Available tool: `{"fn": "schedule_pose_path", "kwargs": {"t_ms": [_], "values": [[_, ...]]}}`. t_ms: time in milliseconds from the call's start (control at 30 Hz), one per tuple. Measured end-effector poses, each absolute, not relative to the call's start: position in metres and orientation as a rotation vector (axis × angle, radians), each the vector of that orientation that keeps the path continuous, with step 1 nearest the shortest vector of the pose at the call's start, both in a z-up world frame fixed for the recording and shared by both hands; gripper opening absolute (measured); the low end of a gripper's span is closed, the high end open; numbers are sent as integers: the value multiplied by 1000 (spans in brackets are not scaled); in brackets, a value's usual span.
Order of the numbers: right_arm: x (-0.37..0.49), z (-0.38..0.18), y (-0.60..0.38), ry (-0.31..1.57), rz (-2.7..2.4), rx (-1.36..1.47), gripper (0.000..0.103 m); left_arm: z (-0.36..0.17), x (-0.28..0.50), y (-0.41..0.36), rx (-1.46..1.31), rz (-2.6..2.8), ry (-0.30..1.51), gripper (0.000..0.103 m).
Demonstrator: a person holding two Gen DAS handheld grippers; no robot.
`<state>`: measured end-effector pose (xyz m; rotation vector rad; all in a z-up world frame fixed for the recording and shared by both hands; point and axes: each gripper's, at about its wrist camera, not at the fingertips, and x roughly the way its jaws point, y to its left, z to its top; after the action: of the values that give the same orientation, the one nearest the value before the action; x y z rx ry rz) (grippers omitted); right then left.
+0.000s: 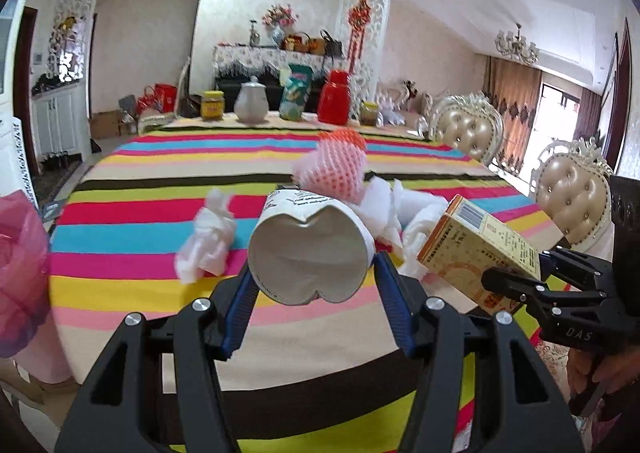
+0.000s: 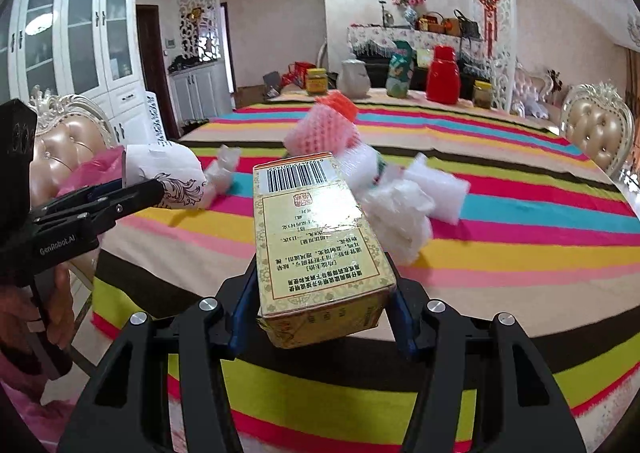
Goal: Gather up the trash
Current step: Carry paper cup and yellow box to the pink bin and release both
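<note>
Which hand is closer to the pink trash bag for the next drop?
Probably left. The left gripper holds the paper cup beside the pink bag; the right gripper, holding the box, is farther away.

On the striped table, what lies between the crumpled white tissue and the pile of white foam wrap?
In the right wrist view, only bare striped tablecloth shows between the crumpled tissue and the white foam wrap; the held yellow box partly covers that stretch.
</note>
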<state>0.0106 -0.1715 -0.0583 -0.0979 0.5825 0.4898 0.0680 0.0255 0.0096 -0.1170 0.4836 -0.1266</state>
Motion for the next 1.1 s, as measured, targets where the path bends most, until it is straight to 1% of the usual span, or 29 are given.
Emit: {"fn": "schedule_pose_path", "kwargs": {"t_ms": [567,800,1100], "values": [[16,-33,-71,480,668,-92,54,30,15,114,-149,89,334,56],[26,-29,-5,466,786,-129,54,33,-3,162,-161,202,305,56],[39,-27,103,459,989,-177,54,36,-26,243,-162,376,284,56]]}}
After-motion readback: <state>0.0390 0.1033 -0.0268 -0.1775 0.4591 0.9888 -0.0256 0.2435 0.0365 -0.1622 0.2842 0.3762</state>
